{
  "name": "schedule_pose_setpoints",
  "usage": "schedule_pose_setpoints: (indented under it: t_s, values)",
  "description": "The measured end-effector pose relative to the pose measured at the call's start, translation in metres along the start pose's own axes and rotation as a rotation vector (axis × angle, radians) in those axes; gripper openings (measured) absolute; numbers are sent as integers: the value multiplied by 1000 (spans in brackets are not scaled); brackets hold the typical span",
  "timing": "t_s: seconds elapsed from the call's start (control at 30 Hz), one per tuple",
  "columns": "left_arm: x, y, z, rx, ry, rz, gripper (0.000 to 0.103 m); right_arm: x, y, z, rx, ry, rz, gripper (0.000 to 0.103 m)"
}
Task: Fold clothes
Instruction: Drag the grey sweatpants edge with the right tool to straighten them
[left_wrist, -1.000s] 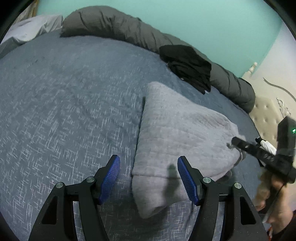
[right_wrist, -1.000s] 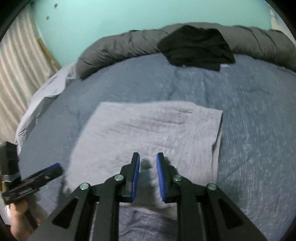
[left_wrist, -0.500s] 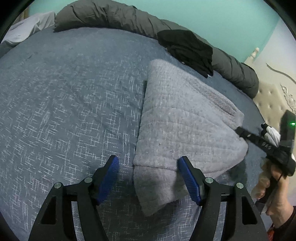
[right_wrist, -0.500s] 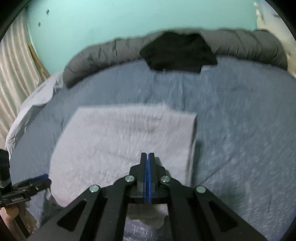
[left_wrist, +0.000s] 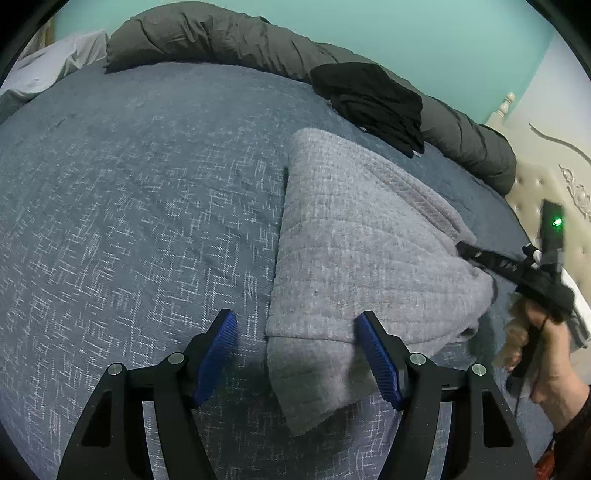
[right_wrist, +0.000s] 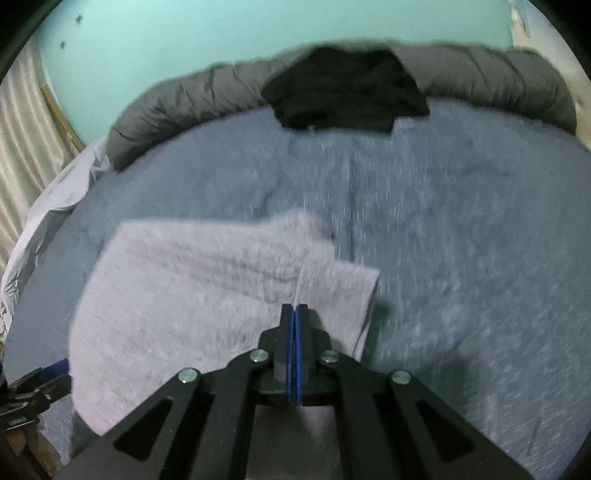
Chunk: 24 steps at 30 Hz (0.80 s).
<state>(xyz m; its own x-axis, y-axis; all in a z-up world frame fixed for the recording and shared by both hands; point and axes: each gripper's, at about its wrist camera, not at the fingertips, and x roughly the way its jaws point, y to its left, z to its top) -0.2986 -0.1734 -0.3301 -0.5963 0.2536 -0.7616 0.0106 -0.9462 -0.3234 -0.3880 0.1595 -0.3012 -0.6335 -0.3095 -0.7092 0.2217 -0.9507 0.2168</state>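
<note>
A folded grey knitted garment (left_wrist: 369, 240) (right_wrist: 203, 288) lies on the blue-grey bedcover (left_wrist: 129, 203). My left gripper (left_wrist: 295, 317) is open and straddles the garment's near corner, one pad over the bedcover and one over the cloth. It also shows at the lower left edge of the right wrist view, left gripper (right_wrist: 33, 391). My right gripper (right_wrist: 295, 306) is shut on the garment's edge, and the cloth creases up to its tips. In the left wrist view the right gripper (left_wrist: 461, 246) meets the garment's right side, held by a person's hand (left_wrist: 546, 354).
A black garment (left_wrist: 373, 99) (right_wrist: 343, 92) lies on a rolled dark grey duvet (left_wrist: 221, 37) (right_wrist: 498, 74) along the bed's far side. A pale sheet (left_wrist: 48, 70) lies at the far left. A tufted headboard (left_wrist: 546, 192) stands at the right, a curtain (right_wrist: 18, 147) at the left.
My right gripper's jaws closed from a narrow gap to shut at the garment's edge, and that edge has bunched and lifted. The left gripper has stayed over the near corner.
</note>
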Motion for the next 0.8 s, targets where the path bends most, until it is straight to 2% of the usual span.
schedule_pose_setpoints:
  t_s: [0.13, 0.3, 0.53, 0.63, 0.8]
  values:
    - [-3, 0, 0, -13, -11, -9, 72, 6, 2, 17, -27, 25, -7, 0]
    - [-5, -2, -1, 0, -13, -11, 72, 46, -3, 24, -39, 147, -55, 0]
    - [-7, -2, -2, 8, -14, -16, 72, 77, -12, 25, 4, 188, -74, 0]
    - [-6, -1, -1, 2, -11, -19, 72, 69, -14, 28, 11, 175, -61, 0]
    - [-8, 0, -1, -4, -15, -18, 72, 13, -9, 24, 6, 47, 5, 0]
